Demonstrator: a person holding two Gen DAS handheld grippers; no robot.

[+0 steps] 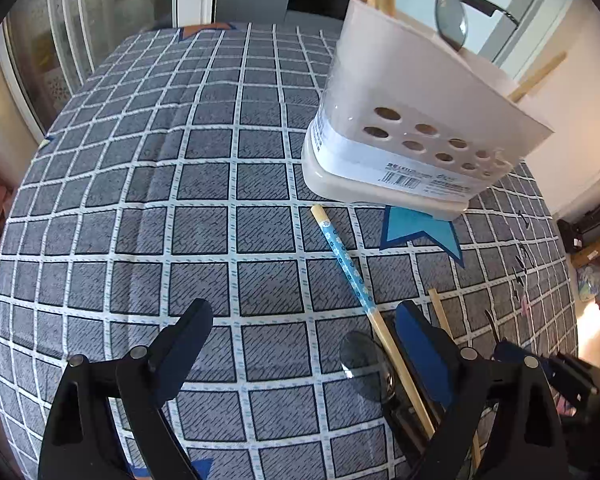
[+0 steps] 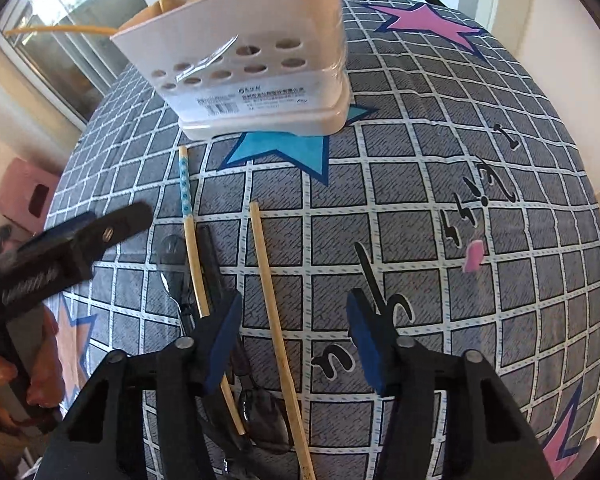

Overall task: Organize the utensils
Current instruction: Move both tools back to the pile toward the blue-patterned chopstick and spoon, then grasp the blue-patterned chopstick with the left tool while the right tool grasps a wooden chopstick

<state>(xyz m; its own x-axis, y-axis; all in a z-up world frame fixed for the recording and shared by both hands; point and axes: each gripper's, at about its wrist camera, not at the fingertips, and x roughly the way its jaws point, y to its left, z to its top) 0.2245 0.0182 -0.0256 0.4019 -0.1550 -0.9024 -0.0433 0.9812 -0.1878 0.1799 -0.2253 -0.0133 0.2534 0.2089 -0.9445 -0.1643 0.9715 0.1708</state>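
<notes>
The lower ends of the utensils lying on the checked tablecloth (image 1: 204, 216) are hidden behind the gripper bodies in both views. In the left wrist view, the blue-patterned chopstick (image 1: 342, 250) passes under the right-hand finger of the left gripper (image 1: 304, 324), and a spoon (image 1: 362, 364) beside it shows only its bowl; its handle is covered. A plain chopstick (image 1: 440, 312) is cut off by the same finger. In the right wrist view, the plain chopstick (image 2: 274, 304) runs between the fingers of the right gripper (image 2: 294, 316) without visible contact, and a dark utensil low in the frame is too obscured to identify. The white utensil holder (image 1: 412, 120) stands upright on a blue star print, just beyond the tip of the patterned chopstick; it contains wooden sticks and a spoon (image 1: 452, 20), whose lower parts are concealed by its walls. Both grippers are spread wide and hold nothing. The left gripper also appears at the left edge of the right wrist view, blurred.
</notes>
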